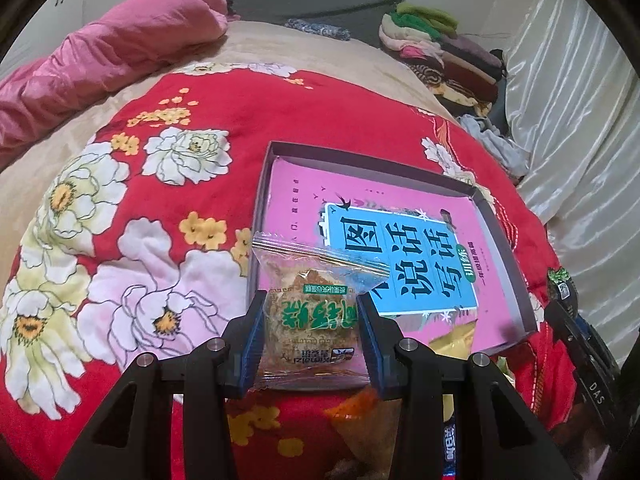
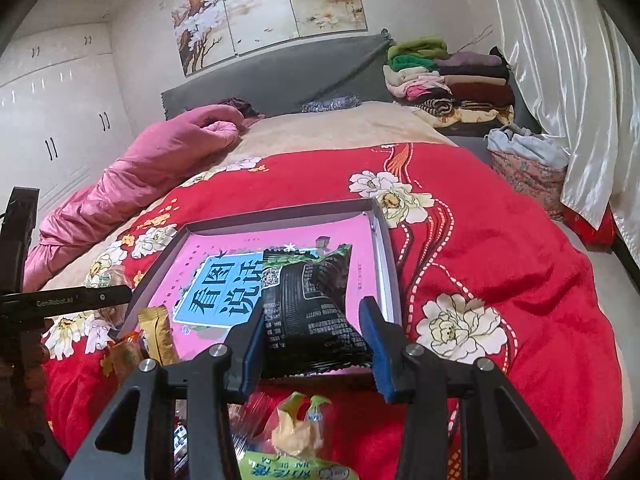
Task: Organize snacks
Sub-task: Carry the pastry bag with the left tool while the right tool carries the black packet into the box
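Both jaws are clamped narrow on snacks, the left gripper point(image 1: 308, 332) holding a clear cake packet point(image 1: 310, 312), the right gripper point(image 2: 312, 336) a black packet point(image 2: 310, 308), with the shallow box point(image 1: 500, 236) just ahead, nearer the right's

Red blanket point(image 1: 248, 120) with white and yellow flowers, pink book point(image 1: 296, 196) with blue title panel, black snack packet point(image 2: 312, 312), clear green-lettered cake packet point(image 1: 308, 320).
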Demonstrator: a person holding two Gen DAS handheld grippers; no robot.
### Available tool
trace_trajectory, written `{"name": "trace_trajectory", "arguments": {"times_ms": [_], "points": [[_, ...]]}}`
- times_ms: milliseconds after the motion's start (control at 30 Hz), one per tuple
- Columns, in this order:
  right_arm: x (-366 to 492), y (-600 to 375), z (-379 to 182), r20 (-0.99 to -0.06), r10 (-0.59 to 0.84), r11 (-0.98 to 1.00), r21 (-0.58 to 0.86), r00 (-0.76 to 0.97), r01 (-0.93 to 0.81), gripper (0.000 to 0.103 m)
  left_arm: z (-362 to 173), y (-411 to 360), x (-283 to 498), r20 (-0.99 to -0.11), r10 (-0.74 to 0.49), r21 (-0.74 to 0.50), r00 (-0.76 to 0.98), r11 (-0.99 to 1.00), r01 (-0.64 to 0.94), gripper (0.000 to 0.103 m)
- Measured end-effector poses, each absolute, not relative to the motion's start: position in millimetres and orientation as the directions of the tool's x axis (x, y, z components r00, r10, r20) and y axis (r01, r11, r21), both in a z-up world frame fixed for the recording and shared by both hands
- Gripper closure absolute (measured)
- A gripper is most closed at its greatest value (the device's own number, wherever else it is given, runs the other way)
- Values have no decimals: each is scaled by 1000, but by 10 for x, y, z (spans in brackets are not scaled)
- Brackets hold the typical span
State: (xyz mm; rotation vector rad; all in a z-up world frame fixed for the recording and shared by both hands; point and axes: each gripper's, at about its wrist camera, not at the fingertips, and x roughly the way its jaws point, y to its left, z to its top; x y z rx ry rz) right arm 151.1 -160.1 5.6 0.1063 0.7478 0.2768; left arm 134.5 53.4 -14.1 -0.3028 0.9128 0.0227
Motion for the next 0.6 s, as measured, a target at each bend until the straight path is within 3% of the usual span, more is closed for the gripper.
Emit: {"name": "trace_trajectory", "arguments": {"times_ms": [600], "points": [[1741, -1587, -97, -677, 288, 958, 209, 678, -198, 58, -338, 355, 1603, -804, -139, -233, 578, 968, -91, 59]]}}
